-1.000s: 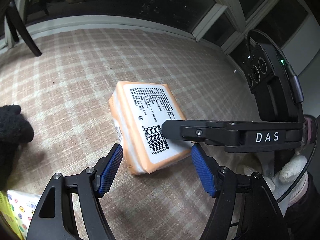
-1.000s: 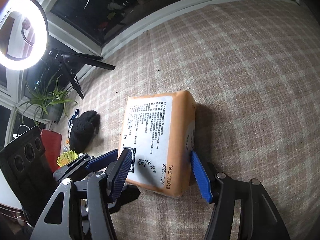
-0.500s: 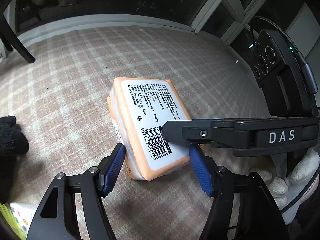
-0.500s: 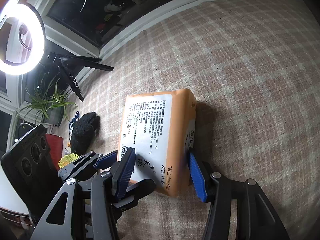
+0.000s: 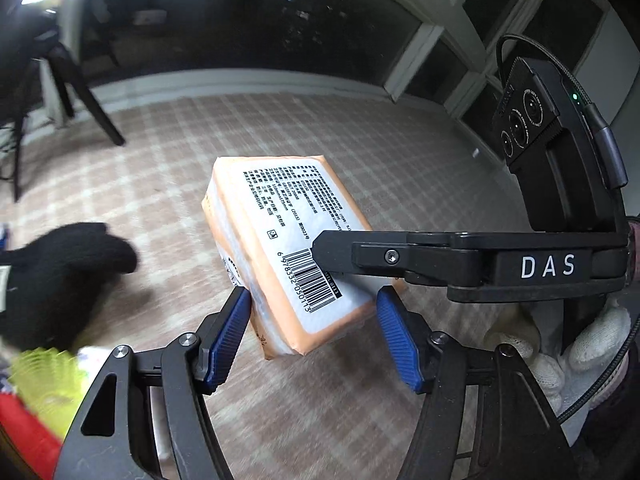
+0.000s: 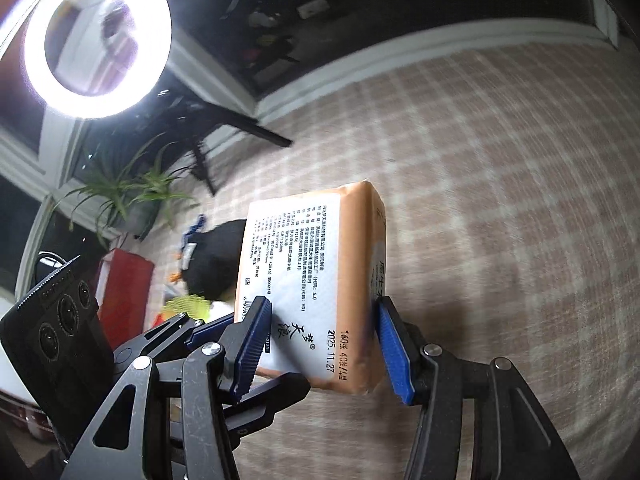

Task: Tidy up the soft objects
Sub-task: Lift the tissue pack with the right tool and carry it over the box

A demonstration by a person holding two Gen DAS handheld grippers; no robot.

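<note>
Left wrist view: the orange plastic-wrapped soft tissue pack with a white printed label [image 5: 286,256] sits at mid-frame, between both pairs of fingers and, judging by the blurred floor under it, off the checked beige carpet [image 5: 168,168].
Left gripper [image 5: 314,334]: lower centre of the frame; its blue ribbed pads flank the pack's near barcode end. The left pad touches the side face; at the right pad I cannot tell contact from a sliver of gap. Its jaws have just been closing, with the pack between them.
Right gripper [image 5: 320,250]: enters from the right edge of this view as a black bar marked DAS, its tip lying over the label just above the barcode.
Long axis: runs from the lower centre up and away toward the upper middle, roughly in line with the left fingers.
Left-edge clutter: a black knitted glove [image 5: 60,276] at middle left, a yellow mesh item below it, both well apart from the pack.
Right wrist view: the pack [image 6: 312,280] fills the centre, its date-stamped short end nearest.
Right gripper [image 6: 320,350]: a moderate gape, clamping the pack's thickness; the left pad presses the label face, the right pad the orange side. Its jaws have closed in on the pack within the last second.
Nearer hand: both hold the same near end, so I judge the carry turns on moving them together.
</note>
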